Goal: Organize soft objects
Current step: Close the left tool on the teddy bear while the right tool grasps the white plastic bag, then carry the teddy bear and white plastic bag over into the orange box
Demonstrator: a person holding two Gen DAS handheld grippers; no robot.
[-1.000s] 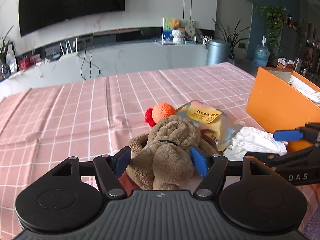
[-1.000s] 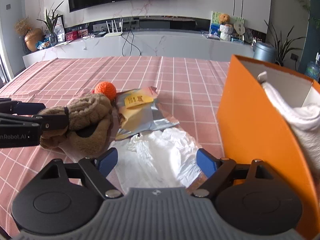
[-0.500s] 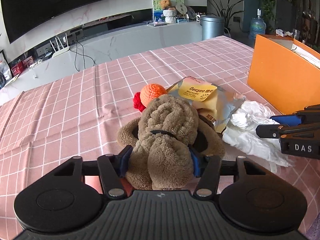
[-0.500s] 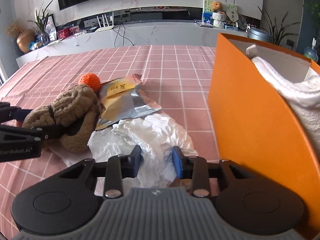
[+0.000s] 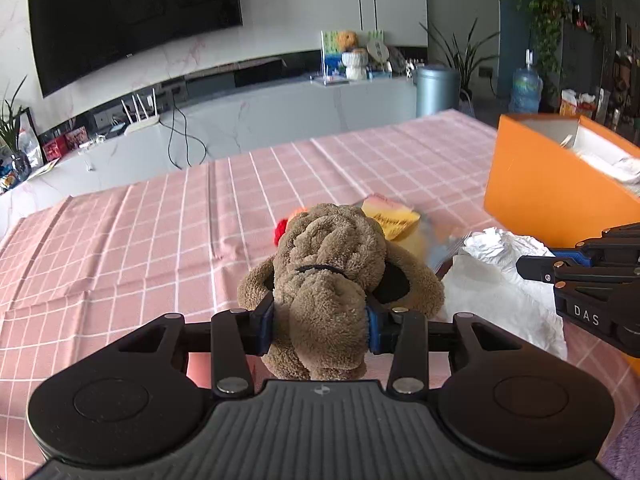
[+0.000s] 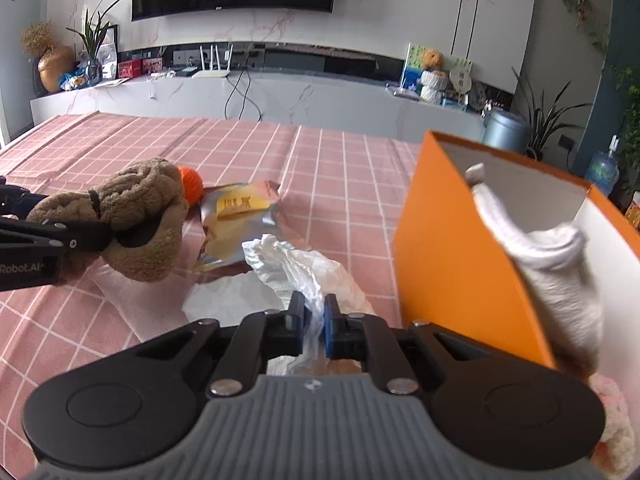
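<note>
Between the blue pads of the left gripper [image 5: 319, 326] sits a brown plush dog [image 5: 334, 276], squeezed at its lower body so the fleece bulges around both pads; from the right wrist view the toy looks raised off the pink checked tablecloth [image 5: 140, 240], though how far cannot be judged. Just behind the dog lies an orange knitted ball [image 6: 191, 184] with a bit of red yarn beside it, and next to that a silver snack pouch [image 6: 236, 224] with a yellow label lies flat on the cloth. Near the pouch, the right gripper [image 6: 314, 326] has its 2 fingers pinched together on a fold of crumpled white plastic bag [image 6: 296, 268], which spreads over the cloth below. To the right stands an orange box [image 6: 452, 248] with a white inside, holding a white fluffy cloth [image 6: 552, 264] draped against its wall. Beyond the table runs a pale marble counter [image 5: 280, 116] under a dark wall screen [image 5: 132, 20].
</note>
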